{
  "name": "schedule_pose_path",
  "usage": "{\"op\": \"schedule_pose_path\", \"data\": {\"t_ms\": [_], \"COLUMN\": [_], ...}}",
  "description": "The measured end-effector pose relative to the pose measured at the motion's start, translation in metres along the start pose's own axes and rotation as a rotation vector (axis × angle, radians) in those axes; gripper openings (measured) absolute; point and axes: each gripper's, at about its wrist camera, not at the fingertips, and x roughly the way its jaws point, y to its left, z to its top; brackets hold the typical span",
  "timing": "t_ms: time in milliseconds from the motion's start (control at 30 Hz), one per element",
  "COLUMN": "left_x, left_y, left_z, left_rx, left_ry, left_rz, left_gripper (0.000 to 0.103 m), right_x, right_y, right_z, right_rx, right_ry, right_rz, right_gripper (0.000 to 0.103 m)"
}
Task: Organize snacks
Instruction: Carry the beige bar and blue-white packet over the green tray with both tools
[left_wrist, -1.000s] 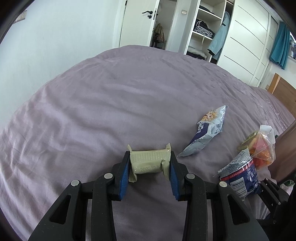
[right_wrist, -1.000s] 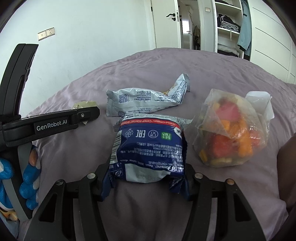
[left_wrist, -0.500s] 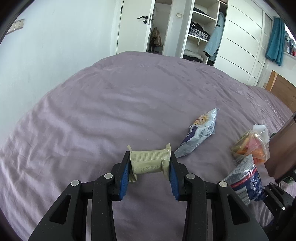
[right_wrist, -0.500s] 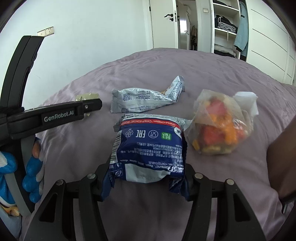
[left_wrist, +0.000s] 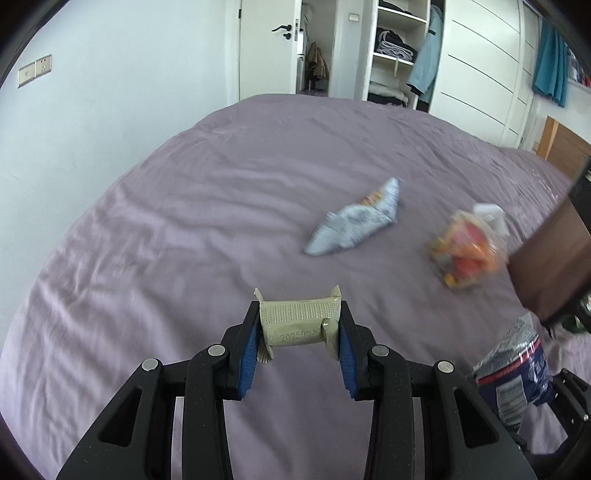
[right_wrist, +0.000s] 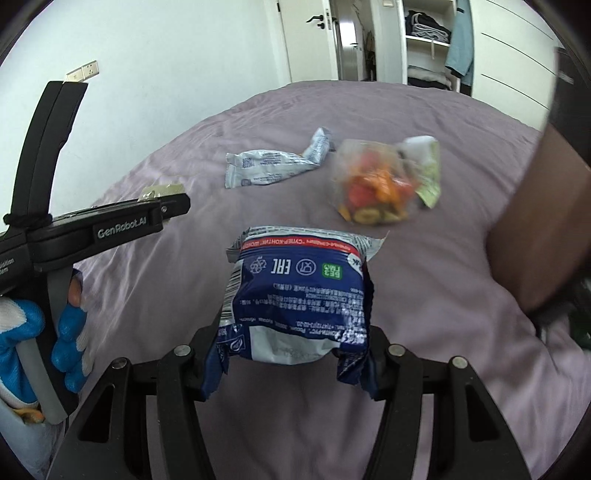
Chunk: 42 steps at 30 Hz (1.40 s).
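My left gripper (left_wrist: 299, 328) is shut on a small beige snack packet (left_wrist: 297, 323) and holds it above the purple bed. My right gripper (right_wrist: 291, 347) is shut on a blue and white snack bag (right_wrist: 299, 295), also raised; that bag shows at the right edge of the left wrist view (left_wrist: 513, 373). A light blue-grey packet (left_wrist: 356, 223) (right_wrist: 273, 166) and a clear bag of orange and red snacks (left_wrist: 465, 251) (right_wrist: 376, 188) lie on the bed ahead. The left gripper shows in the right wrist view (right_wrist: 173, 206), to the left.
The purple bed cover (left_wrist: 221, 203) fills both views. A brown box-like object (left_wrist: 554, 251) (right_wrist: 539, 221) stands at the right. A white wall is on the left, an open wardrobe (left_wrist: 399, 48) and a door beyond the bed.
Both grippers have lifted and drawn back with their packets. The loose packets on the bed now sit farther away, and the brown object at the right takes up more of the view.
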Motion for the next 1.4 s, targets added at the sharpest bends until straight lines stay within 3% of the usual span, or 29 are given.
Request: {"op": "schedule_pose_path", "data": {"t_ms": [400,900,1400], "left_x": [-0.071,-0.118,-0.151], "left_y": [-0.074,-0.165,-0.267], "left_z": [-0.026,-0.035,-0.06], "left_rx": [0.15,0.312,0.49], "left_ry": [0.027,0.016,0.013], "left_rz": [-0.036,-0.107,-0.197], "left_gripper": [0.033,0.033,0.033], "right_x": [-0.081,-0.168,-0.228], "right_y": [-0.051,-0.144,-0.209], "right_z": [-0.04,-0.081,-0.113], "right_rx": [0.099,0.234,0.33], "right_ry": [-0.02,-0.076,-0.141], "right_rz": [-0.101,-0.253,-0.36], "right_gripper": [0.065,0.065,0.065]}}
